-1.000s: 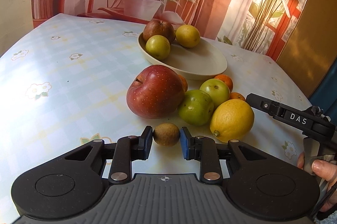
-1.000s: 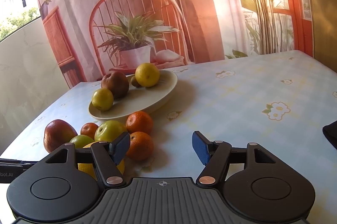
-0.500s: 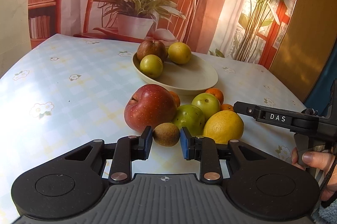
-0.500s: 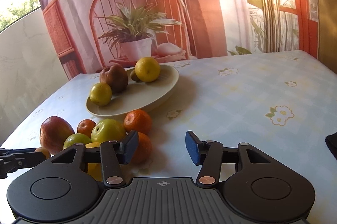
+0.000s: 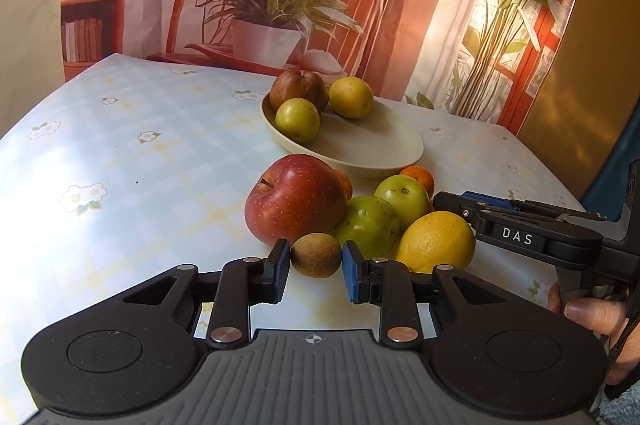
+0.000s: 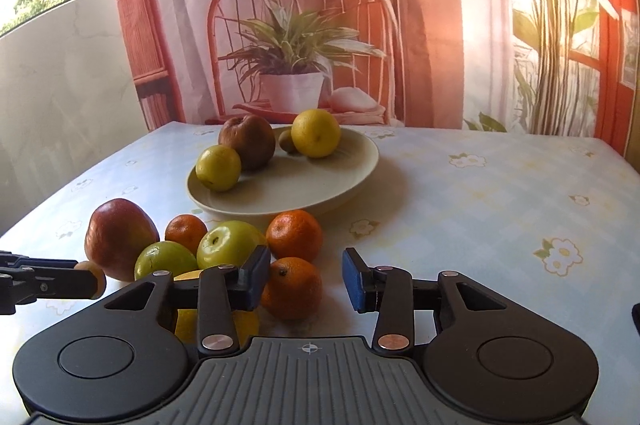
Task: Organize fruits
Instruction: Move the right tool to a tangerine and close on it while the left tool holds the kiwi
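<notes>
- The worktop (image 5: 120,153) wears a pale checked cloth with small flowers.
- A cream plate (image 6: 320,193) sits toward its far side, holding a brown apple (image 6: 248,141), a yellow citrus (image 6: 316,133), a yellow-green fruit (image 6: 218,167) and a small kiwi (image 6: 286,141).
- Just in front of the plate lies a heap: red apple (image 5: 294,199), lemon (image 5: 436,241), two green apples (image 5: 368,225), three mandarins (image 6: 294,235).
- The left tongs (image 5: 316,265) have a brown kiwi (image 5: 316,255) between their pads, which sit close at either side; whether they touch it I cannot tell.
- The right tongs (image 6: 306,279) gape, empty, with a mandarin (image 6: 292,287) just inside their left pad.
</notes>
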The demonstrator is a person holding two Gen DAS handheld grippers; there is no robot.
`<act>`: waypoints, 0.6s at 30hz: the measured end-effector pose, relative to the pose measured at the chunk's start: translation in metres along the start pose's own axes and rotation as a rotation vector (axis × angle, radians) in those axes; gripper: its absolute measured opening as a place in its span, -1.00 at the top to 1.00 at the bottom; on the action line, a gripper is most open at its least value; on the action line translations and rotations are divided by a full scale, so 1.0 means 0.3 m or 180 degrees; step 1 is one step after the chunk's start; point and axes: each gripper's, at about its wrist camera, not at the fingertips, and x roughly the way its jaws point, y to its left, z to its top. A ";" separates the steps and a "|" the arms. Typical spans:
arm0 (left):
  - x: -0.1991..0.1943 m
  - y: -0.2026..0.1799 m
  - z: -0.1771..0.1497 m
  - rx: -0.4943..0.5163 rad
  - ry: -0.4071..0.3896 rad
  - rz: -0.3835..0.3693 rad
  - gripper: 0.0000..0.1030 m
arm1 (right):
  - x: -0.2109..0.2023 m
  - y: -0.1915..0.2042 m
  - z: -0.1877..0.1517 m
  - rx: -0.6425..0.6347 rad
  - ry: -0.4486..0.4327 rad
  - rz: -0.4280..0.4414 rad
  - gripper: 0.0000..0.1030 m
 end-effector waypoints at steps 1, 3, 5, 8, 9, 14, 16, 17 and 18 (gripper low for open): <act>0.001 0.000 0.000 0.0007 0.0006 -0.0001 0.42 | -0.006 -0.013 -0.003 0.0073 -0.0014 0.0012 0.28; 0.001 0.001 0.000 0.0014 0.0010 0.0000 0.42 | -0.018 -0.028 -0.011 0.0164 -0.0041 0.0022 0.27; 0.001 0.002 0.002 0.0010 0.0004 0.0012 0.42 | -0.035 -0.045 -0.020 0.0303 -0.0101 -0.0031 0.27; 0.003 0.005 0.004 -0.0010 0.0013 0.0029 0.42 | -0.056 -0.075 -0.031 0.0482 -0.0161 -0.0100 0.27; 0.004 0.004 0.004 -0.0013 0.0019 0.0029 0.42 | -0.060 -0.086 -0.031 0.0535 -0.0168 -0.0116 0.27; -0.002 -0.001 0.004 0.0011 0.0007 0.0022 0.42 | -0.059 -0.121 -0.034 0.0751 -0.0200 -0.0296 0.29; -0.005 0.002 0.004 -0.0003 -0.0005 0.0032 0.42 | -0.059 -0.123 -0.036 0.0774 -0.0209 -0.0363 0.29; -0.005 0.004 0.005 -0.0012 -0.0004 0.0033 0.42 | -0.058 -0.123 -0.036 0.0777 -0.0212 -0.0404 0.29; -0.006 0.006 0.004 -0.0026 -0.0001 0.0031 0.42 | -0.058 -0.123 -0.036 0.0780 -0.0215 -0.0437 0.29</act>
